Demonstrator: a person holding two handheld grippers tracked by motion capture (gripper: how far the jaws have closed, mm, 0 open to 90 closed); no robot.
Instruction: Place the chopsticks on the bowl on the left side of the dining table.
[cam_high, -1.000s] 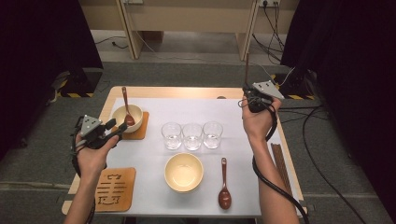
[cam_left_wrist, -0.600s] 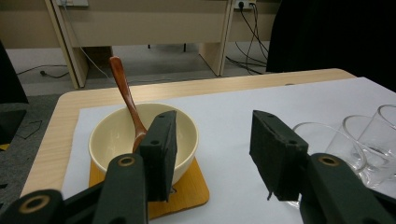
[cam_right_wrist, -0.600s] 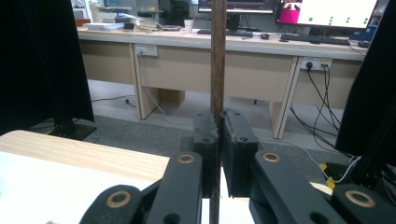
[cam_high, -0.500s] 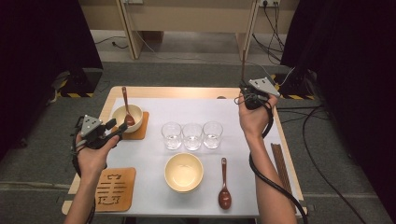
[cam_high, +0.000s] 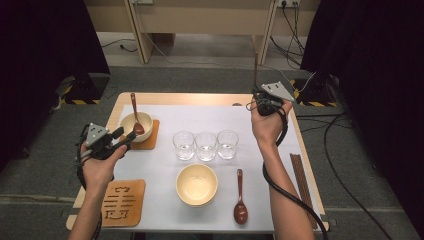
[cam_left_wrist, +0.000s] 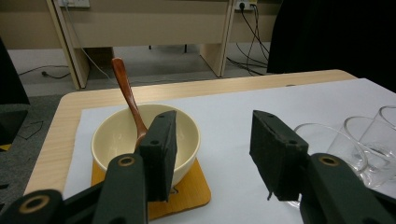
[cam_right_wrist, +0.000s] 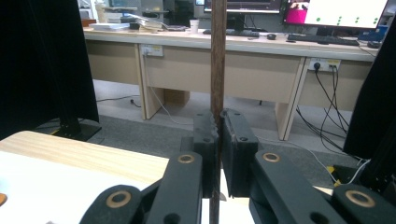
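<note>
Fingers tight on upright chopstick, monitors beyond.

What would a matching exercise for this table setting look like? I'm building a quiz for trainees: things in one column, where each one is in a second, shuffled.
Things:
1. Thin dark wooden stick
2. Cream bowl with a reddish-brown wooden spoon in it
3. Cream bowl with nothing in it
4. Carved wooden coaster with cut-out pattern

Places:
A. On an orange-brown coaster, far left
B. Bare, at the near left corner
C. Upright, clamped in the right gripper
D. On the white mat, in front of three clear glasses

Pairs: 1-C, 2-A, 3-D, 4-B
</note>
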